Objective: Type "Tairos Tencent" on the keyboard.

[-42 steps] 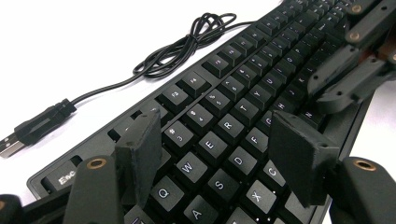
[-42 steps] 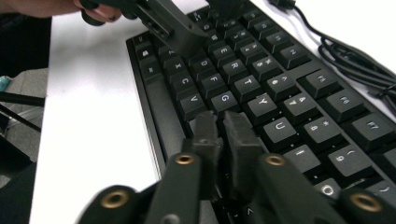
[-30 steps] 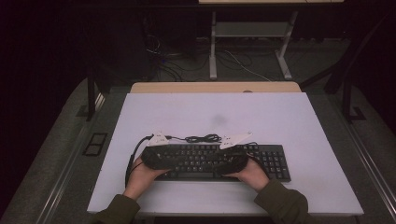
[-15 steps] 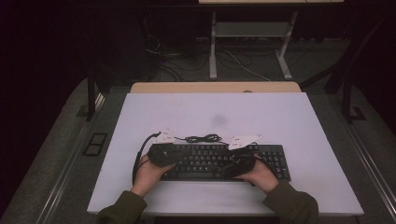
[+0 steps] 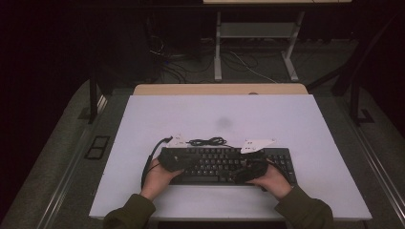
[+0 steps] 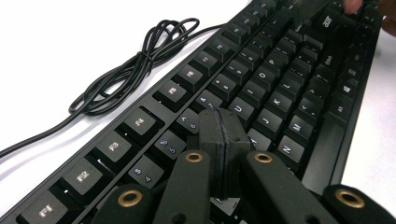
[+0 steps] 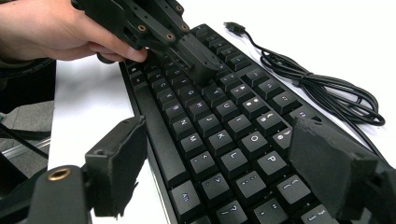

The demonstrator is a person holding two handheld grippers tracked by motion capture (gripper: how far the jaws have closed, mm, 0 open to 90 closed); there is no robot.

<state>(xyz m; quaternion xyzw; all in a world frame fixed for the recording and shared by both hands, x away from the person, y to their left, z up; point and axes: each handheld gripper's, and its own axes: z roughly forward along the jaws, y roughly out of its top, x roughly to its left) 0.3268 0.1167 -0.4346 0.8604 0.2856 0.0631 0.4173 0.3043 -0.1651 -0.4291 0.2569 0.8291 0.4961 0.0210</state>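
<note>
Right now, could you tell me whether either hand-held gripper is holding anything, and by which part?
Nothing is held. The left hand-held gripper is shut empty above the keyboard; the right hand-held gripper stands open over the keys.
</note>
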